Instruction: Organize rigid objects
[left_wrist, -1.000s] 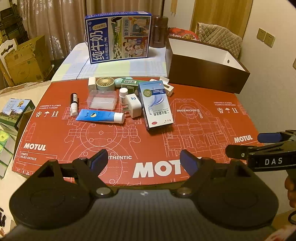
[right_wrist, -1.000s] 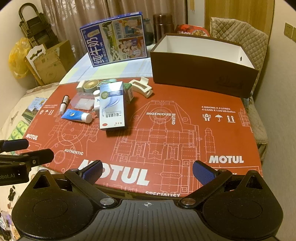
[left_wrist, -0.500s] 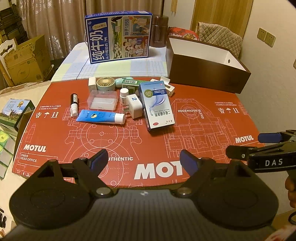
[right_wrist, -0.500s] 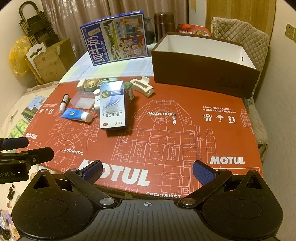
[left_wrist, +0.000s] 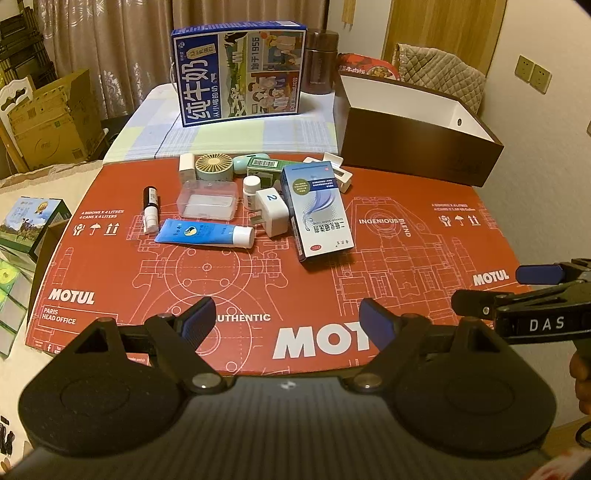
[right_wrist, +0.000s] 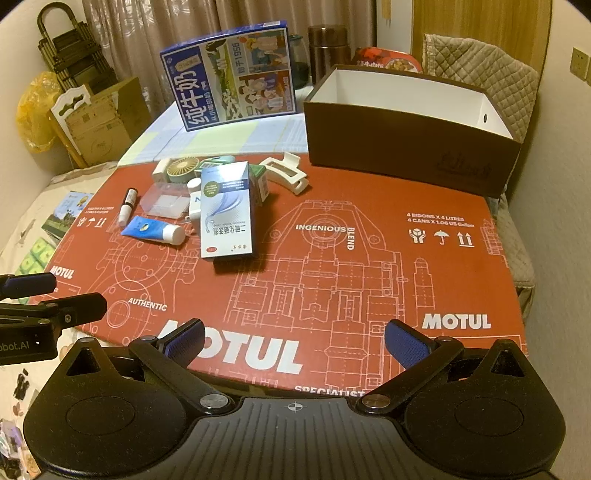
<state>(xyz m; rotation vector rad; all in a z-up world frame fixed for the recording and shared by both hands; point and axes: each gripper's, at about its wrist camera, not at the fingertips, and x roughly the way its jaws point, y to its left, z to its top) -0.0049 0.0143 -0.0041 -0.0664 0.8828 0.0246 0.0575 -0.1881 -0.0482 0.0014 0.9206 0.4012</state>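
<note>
A cluster of small items lies on the red Motul cardboard (left_wrist: 406, 266): a blue-and-white medicine box (left_wrist: 317, 212) (right_wrist: 226, 208), a blue tube (left_wrist: 205, 232) (right_wrist: 153, 229), a white plug adapter (left_wrist: 271, 210), a clear plastic case (left_wrist: 207, 199), a small round fan (left_wrist: 213, 168), a white pill bottle (left_wrist: 251, 190), a lip-balm stick (left_wrist: 150, 208) and a white hair clip (right_wrist: 286, 173). My left gripper (left_wrist: 288, 325) is open and empty near the front edge. My right gripper (right_wrist: 295, 343) is likewise open and empty, to its right.
A brown box with a white inside (right_wrist: 410, 122) (left_wrist: 417, 129) stands open at the back right. A large blue milk carton (left_wrist: 238, 70) and a brown flask (left_wrist: 319, 61) stand behind on a checked cloth. Cardboard boxes (left_wrist: 44, 122) sit off to the left.
Both grippers have edged slightly forward and up; the objects on the cardboard have not moved and both stay open.
</note>
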